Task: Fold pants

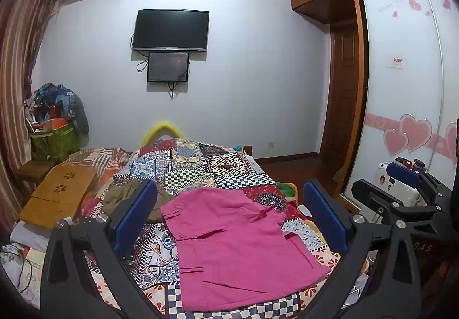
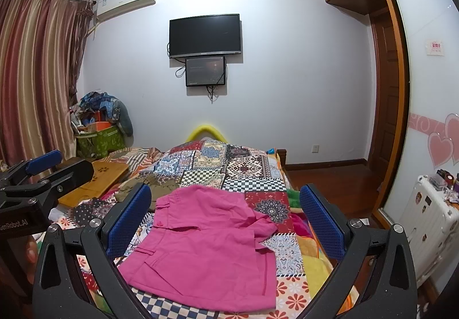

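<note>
Pants [image 1: 238,244] lie flat beneath both spread claws, untouched.

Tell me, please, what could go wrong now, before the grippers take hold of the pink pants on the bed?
1. The olive garment touches the far-left corner of the pink pants, so the open left gripper might pinch both.
2. The patchwork quilt lies soft and rumpled beneath, so a low pinch by the open right gripper may catch it too.
3. The near-right side looks already doubled over; a one-layer grab could undo it.

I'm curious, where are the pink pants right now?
In both views the pink pants lie on the patchwork quilt, just ahead of both grippers, with an olive garment at their far left.
</note>
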